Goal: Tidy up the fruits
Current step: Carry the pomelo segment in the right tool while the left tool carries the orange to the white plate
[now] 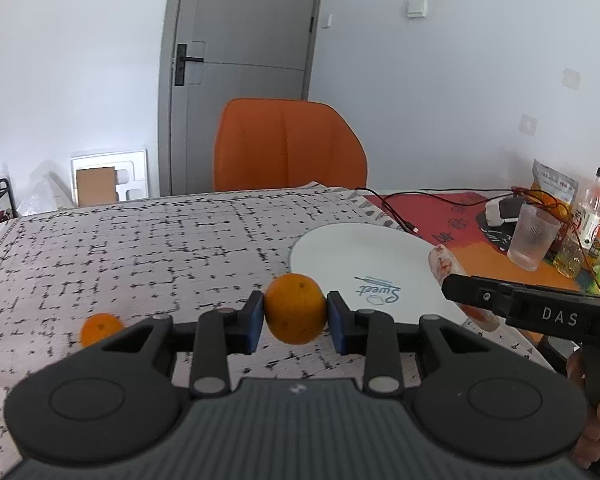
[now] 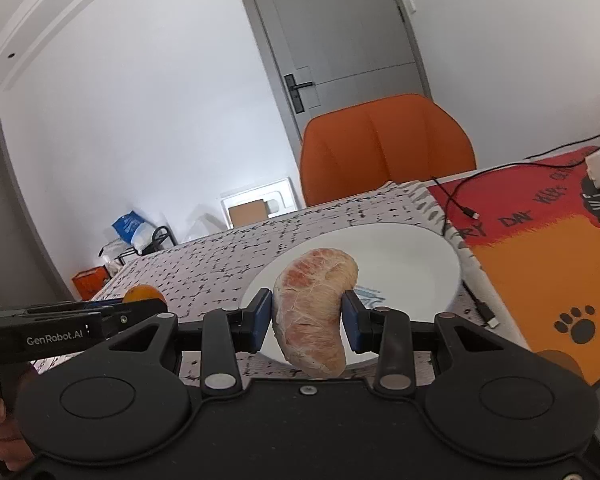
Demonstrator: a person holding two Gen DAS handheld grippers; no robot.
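Note:
My left gripper (image 1: 295, 312) is shut on an orange (image 1: 295, 308) and holds it above the patterned tablecloth, just left of the white plate (image 1: 364, 252). A second orange (image 1: 100, 328) lies on the cloth to the left. My right gripper (image 2: 306, 316) is shut on a peeled pomelo segment (image 2: 314, 312), pink and white, held over the near edge of the white plate (image 2: 412, 256). The segment also shows in the left wrist view (image 1: 444, 264) at the plate's right rim. The left gripper's orange shows in the right wrist view (image 2: 144, 294).
An orange chair (image 1: 288, 144) stands behind the table. At the right are a glass (image 1: 534, 236), bottles (image 1: 592, 212), a snack bag and red and black cables (image 1: 400, 204) on an orange-red mat (image 2: 540, 256). A grey door is behind.

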